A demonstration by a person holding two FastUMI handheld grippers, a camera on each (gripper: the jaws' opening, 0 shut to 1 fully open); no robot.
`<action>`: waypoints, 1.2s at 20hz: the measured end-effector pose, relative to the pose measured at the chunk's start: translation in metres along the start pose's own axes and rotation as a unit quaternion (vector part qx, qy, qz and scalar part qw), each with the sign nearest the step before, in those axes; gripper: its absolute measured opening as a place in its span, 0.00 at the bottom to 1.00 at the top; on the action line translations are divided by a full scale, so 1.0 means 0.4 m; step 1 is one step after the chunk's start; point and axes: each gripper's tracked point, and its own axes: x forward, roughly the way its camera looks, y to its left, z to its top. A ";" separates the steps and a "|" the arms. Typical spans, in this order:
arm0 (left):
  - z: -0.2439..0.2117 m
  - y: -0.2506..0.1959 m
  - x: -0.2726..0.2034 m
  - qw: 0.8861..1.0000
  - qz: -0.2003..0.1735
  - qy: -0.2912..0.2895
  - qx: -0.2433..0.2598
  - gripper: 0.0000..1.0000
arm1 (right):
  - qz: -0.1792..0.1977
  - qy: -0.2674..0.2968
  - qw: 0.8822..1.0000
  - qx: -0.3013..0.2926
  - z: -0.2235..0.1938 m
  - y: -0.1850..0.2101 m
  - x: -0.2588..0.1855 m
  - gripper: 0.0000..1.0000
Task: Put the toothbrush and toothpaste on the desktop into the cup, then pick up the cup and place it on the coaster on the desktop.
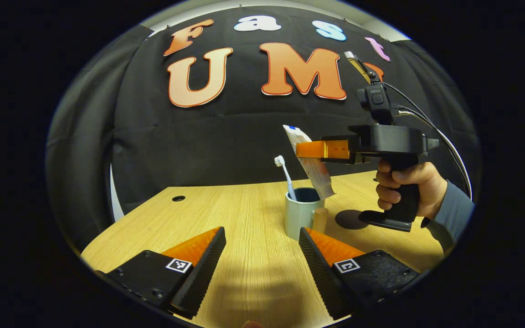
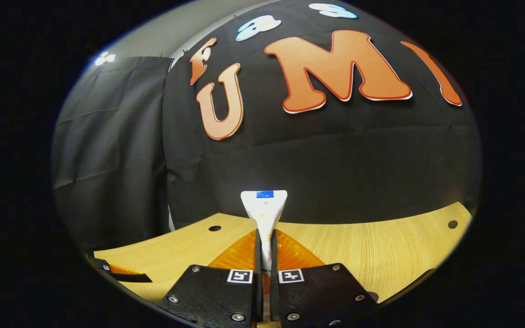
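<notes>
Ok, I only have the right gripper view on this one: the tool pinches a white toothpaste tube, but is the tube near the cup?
Observer: Yes. The white toothpaste tube hangs tilted, its lower end at the rim of the pale grey cup.
Operator: Toothbrush in?
Observer: The white toothbrush stands in the cup, head up.
Operator: Coaster?
Observer: The dark round coaster lies on the desk beside the cup.

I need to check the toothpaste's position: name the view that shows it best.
Left gripper view: the toothpaste tube hangs tilted over the cup, pinched by the right gripper. The right gripper view gives just its crimped end between the fingers.
</notes>
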 end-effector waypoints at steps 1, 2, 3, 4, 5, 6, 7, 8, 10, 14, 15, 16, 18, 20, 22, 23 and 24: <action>0.000 0.001 0.002 1.000 0.000 -0.001 0.000 0.97 | 0.001 -0.004 1.000 0.006 0.008 -0.001 0.008 0.06; -0.001 0.004 0.001 1.000 0.000 -0.002 -0.002 0.97 | 0.002 -0.005 1.000 0.011 0.014 0.000 0.016 0.06; -0.002 0.002 0.005 1.000 -0.002 -0.001 -0.004 0.97 | 0.004 -0.007 1.000 0.012 0.017 0.003 0.024 0.06; -0.009 0.002 0.007 1.000 -0.002 0.001 -0.006 0.97 | 0.004 -0.006 1.000 0.010 0.015 0.004 0.032 0.06; -0.013 0.001 0.008 1.000 -0.003 0.004 -0.008 0.97 | 0.005 -0.007 1.000 0.007 0.013 0.007 0.040 0.06; -0.018 -0.004 0.011 1.000 -0.005 0.006 -0.010 0.97 | 0.005 -0.007 1.000 0.008 0.008 0.004 0.047 0.06; -0.020 -0.007 0.013 1.000 -0.007 0.008 -0.013 0.97 | 0.006 -0.002 1.000 0.012 -0.003 0.003 0.054 0.06; -0.024 -0.008 0.016 1.000 -0.006 0.012 -0.013 0.98 | 0.007 0.005 1.000 0.015 -0.023 0.004 0.060 0.06; -0.032 -0.009 0.018 1.000 -0.006 0.015 -0.015 0.98 | 0.003 0.019 1.000 0.014 -0.058 0.000 0.069 0.07; -0.046 -0.015 0.023 0.999 -0.007 0.023 -0.023 0.98 | -0.002 0.043 0.999 0.005 -0.115 -0.009 0.076 0.09; -0.049 -0.019 0.025 0.999 -0.007 0.026 -0.024 0.98 | -0.007 0.053 0.999 -0.001 -0.131 -0.014 0.072 0.10; -0.055 -0.022 0.024 0.999 -0.007 0.029 -0.025 0.98 | -0.011 0.063 0.998 -0.009 -0.147 -0.019 0.067 0.10; -0.058 -0.030 0.026 0.999 -0.008 0.035 -0.025 0.98 | -0.007 0.071 0.997 -0.009 -0.148 -0.019 0.043 0.13; -0.057 -0.042 0.022 0.999 -0.009 0.034 -0.027 0.98 | -0.020 0.078 0.997 -0.019 -0.145 -0.037 0.025 0.18; -0.057 -0.053 0.017 0.999 -0.011 0.036 -0.032 0.97 | -0.023 0.084 0.996 -0.023 -0.137 -0.048 -0.002 0.19; -0.053 -0.059 0.015 0.999 -0.012 0.036 -0.036 0.97 | -0.023 0.092 0.995 -0.025 -0.137 -0.051 -0.014 0.19; -0.053 -0.067 0.014 0.999 -0.014 0.037 -0.037 0.97 | -0.024 0.099 0.994 -0.026 -0.139 -0.054 -0.028 0.22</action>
